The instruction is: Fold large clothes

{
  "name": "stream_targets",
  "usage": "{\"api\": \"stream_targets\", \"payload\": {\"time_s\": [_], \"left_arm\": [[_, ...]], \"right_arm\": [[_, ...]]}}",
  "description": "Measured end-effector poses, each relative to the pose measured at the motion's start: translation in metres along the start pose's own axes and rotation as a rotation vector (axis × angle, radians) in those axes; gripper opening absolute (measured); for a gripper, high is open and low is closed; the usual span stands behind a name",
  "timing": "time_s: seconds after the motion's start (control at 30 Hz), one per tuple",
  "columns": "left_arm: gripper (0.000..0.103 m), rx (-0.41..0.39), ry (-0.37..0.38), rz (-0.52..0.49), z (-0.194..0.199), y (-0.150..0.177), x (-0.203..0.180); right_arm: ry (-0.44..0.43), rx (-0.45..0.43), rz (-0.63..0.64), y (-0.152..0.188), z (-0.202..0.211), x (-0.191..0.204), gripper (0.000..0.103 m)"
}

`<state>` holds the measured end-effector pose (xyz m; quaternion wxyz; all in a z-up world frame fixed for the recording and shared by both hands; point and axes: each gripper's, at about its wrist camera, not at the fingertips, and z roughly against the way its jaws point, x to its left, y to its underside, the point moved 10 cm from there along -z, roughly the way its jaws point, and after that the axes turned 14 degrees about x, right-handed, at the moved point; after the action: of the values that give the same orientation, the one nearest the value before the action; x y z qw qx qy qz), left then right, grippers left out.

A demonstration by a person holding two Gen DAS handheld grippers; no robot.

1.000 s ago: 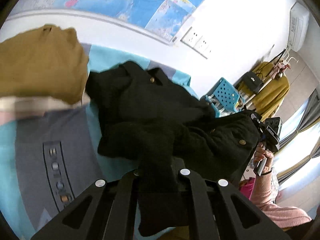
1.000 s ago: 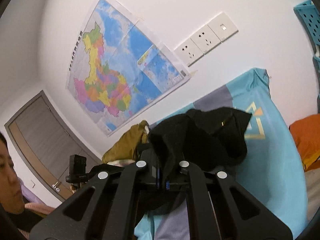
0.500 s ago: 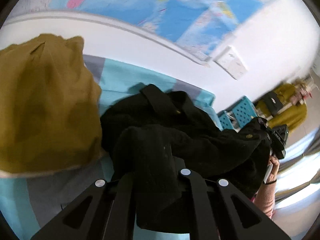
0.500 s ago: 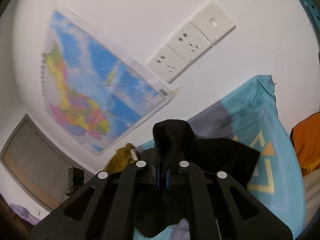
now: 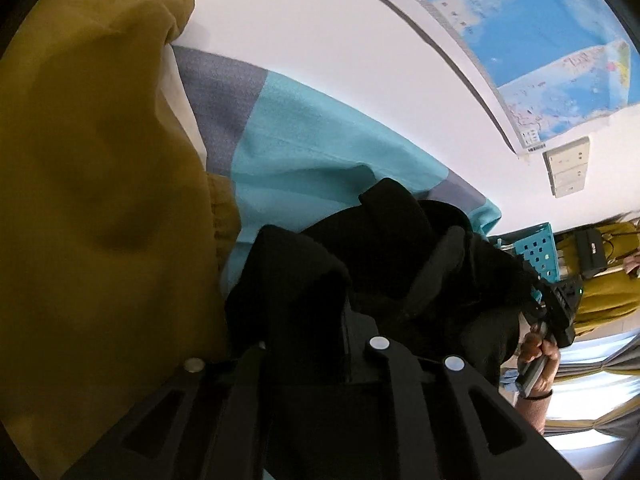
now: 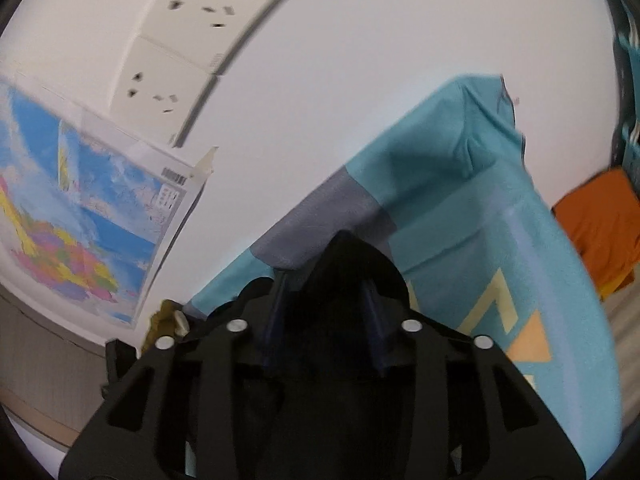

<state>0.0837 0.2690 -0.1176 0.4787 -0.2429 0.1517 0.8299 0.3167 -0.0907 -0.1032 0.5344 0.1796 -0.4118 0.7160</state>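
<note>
Bedding [image 5: 312, 148] in teal and grey carries one black garment [image 5: 400, 248], bunched and not yet folded flat; most folding remains, I judge. One mustard garment [image 5: 92, 184] lies beside it. Left gripper [image 5: 320, 340] and right gripper [image 6: 326, 312] each clamp black cloth.
</note>
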Motion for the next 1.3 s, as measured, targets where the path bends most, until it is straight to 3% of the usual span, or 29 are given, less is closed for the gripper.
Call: {"api": "stream_targets", "payload": {"time_s": [0.03, 0.1, 0.13, 0.17, 0.27, 0.43, 0.47, 0.5, 0.53, 0.57, 0.63, 0.73, 0.77, 0.83, 0.87, 0.9, 0.93, 1.0, 1.13, 1.17, 1.2, 1.23, 1.27, 1.3], "left_arm": [[0.013, -0.006, 0.002, -0.003, 0.001, 0.0, 0.0], [0.021, -0.01, 0.003, -0.015, 0.002, -0.001, 0.0], [0.031, -0.013, 0.01, -0.022, 0.003, 0.0, -0.001], [0.041, -0.033, 0.009, -0.025, 0.007, 0.0, -0.002], [0.058, -0.107, -0.01, -0.049, 0.025, 0.001, -0.007], [0.064, -0.226, -0.008, -0.185, 0.059, 0.025, -0.037], [0.067, -0.249, -0.026, -0.22, 0.064, 0.033, -0.043], [0.068, -0.266, -0.05, -0.259, 0.067, 0.039, -0.05], [0.071, -0.278, -0.09, -0.313, 0.067, 0.05, -0.057], [0.071, -0.285, -0.134, -0.362, 0.065, 0.06, -0.063], [0.072, -0.277, -0.193, -0.437, 0.056, 0.076, -0.071], [0.072, -0.252, -0.245, -0.54, 0.035, 0.097, -0.081], [0.073, -0.244, -0.256, -0.556, 0.026, 0.099, -0.085], [0.075, -0.219, -0.287, -0.574, 0.01, 0.099, -0.087], [0.075, -0.202, -0.291, -0.574, 0.002, 0.097, -0.088], [0.075, -0.189, -0.289, -0.569, -0.005, 0.094, -0.09], [0.075, -0.182, -0.285, -0.572, -0.01, 0.092, -0.091], [0.075, -0.162, -0.281, -0.58, -0.02, 0.091, -0.098], [0.075, -0.138, -0.313, -0.558, -0.038, 0.078, -0.097], [0.064, -0.141, -0.325, -0.554, -0.042, 0.076, -0.096], [0.057, -0.14, -0.333, -0.552, -0.044, 0.075, -0.095], [0.044, -0.132, -0.343, -0.546, -0.047, 0.072, -0.093], [0.03, -0.129, -0.347, -0.541, -0.049, 0.07, -0.091], [0.023, -0.132, -0.348, -0.541, -0.049, 0.068, -0.091]], "right_arm": [[0.012, -0.014, 0.015, 0.001, 0.005, 0.002, 0.054], [0.055, -0.063, 0.127, 0.011, 0.019, 0.023, 0.055], [0.067, -0.062, 0.18, 0.017, 0.021, 0.036, 0.058], [0.089, -0.045, 0.265, 0.03, 0.019, 0.053, 0.059], [0.181, 0.063, 0.563, 0.082, -0.016, 0.104, 0.065], [0.355, 0.21, 0.772, 0.121, -0.088, 0.121, 0.064], [0.406, 0.23, 0.796, 0.122, -0.102, 0.115, 0.061], [0.455, 0.246, 0.818, 0.122, -0.113, 0.109, 0.043], [0.473, 0.262, 0.828, 0.122, -0.119, 0.106, 0.012], [0.484, 0.269, 0.84, 0.121, -0.124, 0.102, 0.001], [0.457, 0.244, 0.832, 0.116, -0.117, 0.102, 0.0], [0.365, 0.124, 0.792, 0.096, -0.083, 0.121, 0.0], [0.329, 0.058, 0.766, 0.083, -0.065, 0.128, 0.0], [0.261, 0.012, 0.711, 0.066, -0.049, 0.133, 0.001], [0.23, 0.029, 0.679, 0.062, -0.05, 0.134, 0.002], [0.23, 0.075, 0.67, 0.063, -0.057, 0.13, 0.01], [0.248, 0.11, 0.676, 0.067, -0.063, 0.126, 0.038], [0.336, 0.167, 0.707, 0.081, -0.086, 0.119, 0.063], [0.423, 0.28, 0.758, 0.111, -0.12, 0.098, 0.065], [0.442, 0.298, 0.771, 0.114, -0.128, 0.093, 0.061], [0.462, 0.3, 0.789, 0.115, -0.131, 0.091, 0.035], [0.471, 0.305, 0.804, 0.114, -0.134, 0.089, 0.001], [0.47, 0.303, 0.802, 0.113, -0.134, 0.09, 0.0], [0.452, 0.292, 0.8, 0.112, -0.13, 0.092, 0.0]]}}
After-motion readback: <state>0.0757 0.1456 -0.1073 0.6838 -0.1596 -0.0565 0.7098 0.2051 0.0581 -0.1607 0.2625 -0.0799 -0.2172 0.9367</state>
